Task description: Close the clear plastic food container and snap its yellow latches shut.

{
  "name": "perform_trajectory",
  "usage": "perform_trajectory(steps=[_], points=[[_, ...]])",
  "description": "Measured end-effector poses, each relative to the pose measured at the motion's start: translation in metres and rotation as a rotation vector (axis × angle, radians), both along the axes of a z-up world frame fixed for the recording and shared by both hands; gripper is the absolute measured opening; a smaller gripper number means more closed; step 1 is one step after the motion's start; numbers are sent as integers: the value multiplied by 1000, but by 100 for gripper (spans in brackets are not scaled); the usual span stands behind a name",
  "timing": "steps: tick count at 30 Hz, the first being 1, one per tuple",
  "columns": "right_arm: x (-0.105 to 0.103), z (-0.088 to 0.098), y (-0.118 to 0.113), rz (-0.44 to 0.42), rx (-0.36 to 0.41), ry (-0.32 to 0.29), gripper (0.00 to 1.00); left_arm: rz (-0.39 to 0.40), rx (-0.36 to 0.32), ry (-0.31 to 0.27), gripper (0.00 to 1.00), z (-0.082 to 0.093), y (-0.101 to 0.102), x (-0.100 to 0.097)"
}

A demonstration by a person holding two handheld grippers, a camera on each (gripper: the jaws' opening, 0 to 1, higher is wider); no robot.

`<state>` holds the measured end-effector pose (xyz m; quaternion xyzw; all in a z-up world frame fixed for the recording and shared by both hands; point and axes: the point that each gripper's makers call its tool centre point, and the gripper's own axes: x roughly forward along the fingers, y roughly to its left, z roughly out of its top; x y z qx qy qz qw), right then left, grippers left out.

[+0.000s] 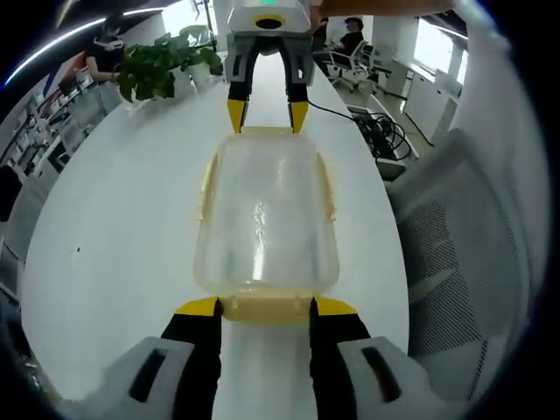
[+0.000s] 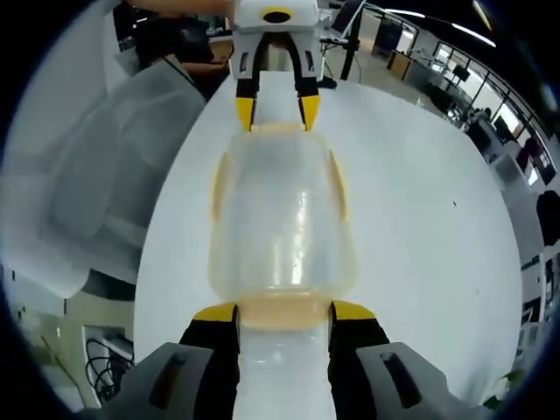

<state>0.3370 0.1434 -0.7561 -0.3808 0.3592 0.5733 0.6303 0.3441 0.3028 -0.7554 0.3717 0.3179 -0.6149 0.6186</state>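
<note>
Container (image 1: 267, 219): clear glossy plastic, slightly clouded; latches (image 1: 265, 308): translucent yellow plastic; table (image 1: 131, 236): smooth white, probably laminate; chair (image 1: 464, 227): mesh fabric.

The container (image 1: 267, 214) lies on the table (image 1: 122, 236) between both hand-held grippers.

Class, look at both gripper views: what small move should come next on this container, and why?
Probably press each end latch down until it snaps. The lid already sits on the clear container, and the left gripper and right gripper each straddle an end latch, jaws open. Whether those latches are locked cannot be told.
</note>
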Motion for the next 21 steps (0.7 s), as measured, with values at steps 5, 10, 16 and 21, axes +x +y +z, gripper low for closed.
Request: perform_trajectory(steps=[5, 10, 16, 21], points=[[1, -1, -10, 0, -8, -2, 38, 0, -4, -1, 38, 0, -12, 2], [2, -1, -19, -3, -11, 3, 38, -1, -5, 1, 38, -1, -20, 2], [2, -2, -31, -2, -13, 9, 38, -3, -11, 8, 38, -2, -31, 2], [2, -4, -40, -9, -18, 14, 38, -9, -13, 10, 38, -3, -41, 3]])
